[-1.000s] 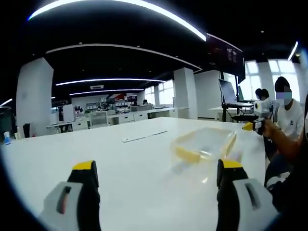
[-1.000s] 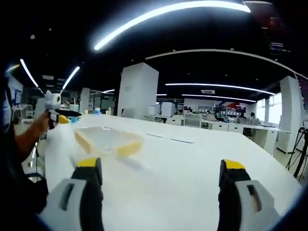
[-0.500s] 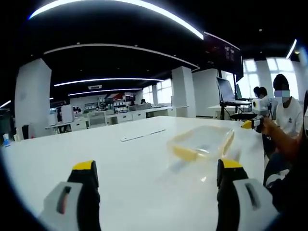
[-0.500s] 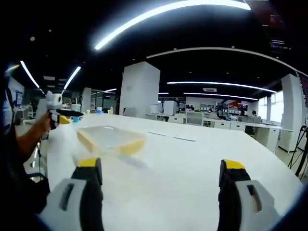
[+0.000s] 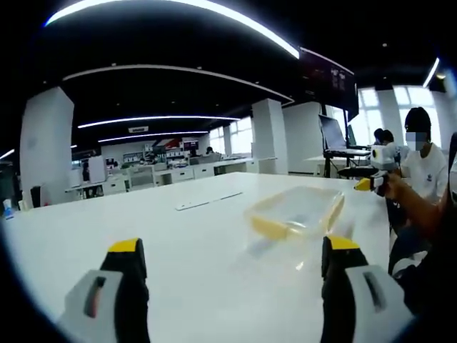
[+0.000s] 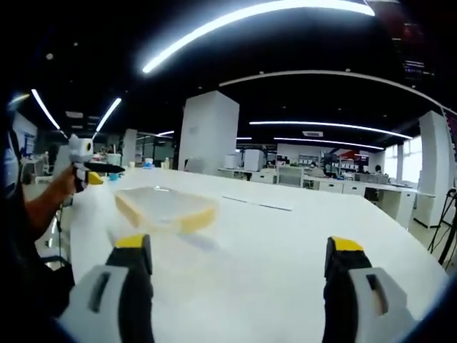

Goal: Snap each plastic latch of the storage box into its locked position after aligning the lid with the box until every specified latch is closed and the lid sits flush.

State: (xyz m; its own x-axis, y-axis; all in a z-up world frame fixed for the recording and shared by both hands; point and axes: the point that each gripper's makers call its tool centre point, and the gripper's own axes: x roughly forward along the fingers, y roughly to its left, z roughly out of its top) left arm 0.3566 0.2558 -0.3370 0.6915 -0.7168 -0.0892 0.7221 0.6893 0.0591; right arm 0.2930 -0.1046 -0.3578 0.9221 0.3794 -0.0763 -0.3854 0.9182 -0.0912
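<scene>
the storage box [image 5: 296,214] sits on the white table [image 5: 193,243], lid on. left gripper [image 5: 232,250] hovers short of the box, jaws wide apart, holding nothing. right gripper [image 6: 239,246] likewise, wide and empty.

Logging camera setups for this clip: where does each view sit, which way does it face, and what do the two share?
Left gripper view: rides the left gripper, looking across the white table; storage box ahead right, the person's forearm beyond it.
Right gripper view: rides the right gripper, facing across the table; the box ahead left, the forearm far left.
Shared: the box, the table, jaws apart and empty.
</scene>
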